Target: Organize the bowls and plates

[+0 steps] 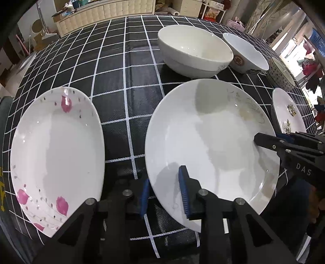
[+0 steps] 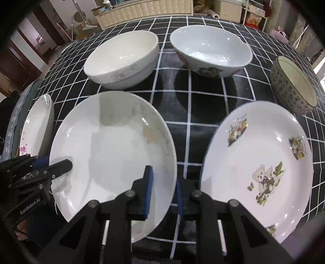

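Note:
A plain white plate [image 1: 211, 142] lies in the middle of the black checked tablecloth [image 1: 126, 67]; it also shows in the right wrist view [image 2: 113, 154]. My left gripper [image 1: 165, 190] straddles its left rim, one finger over the plate, one outside, jaws apart. My right gripper [image 2: 162, 195] straddles its right rim the same way. A pink-flower plate [image 1: 56, 154] lies left, a teddy-bear plate [image 2: 258, 166] right. Three bowls stand behind: a white one [image 2: 124, 61], a white one with a picture [image 2: 211, 54], a patterned one [image 2: 292, 87].
The table's far edge gives onto a cluttered room with a padded bench [image 2: 146, 10]. The left table edge lies just beyond the pink-flower plate [image 2: 36, 126]. Bare cloth [image 2: 205, 101] shows between the plates and bowls.

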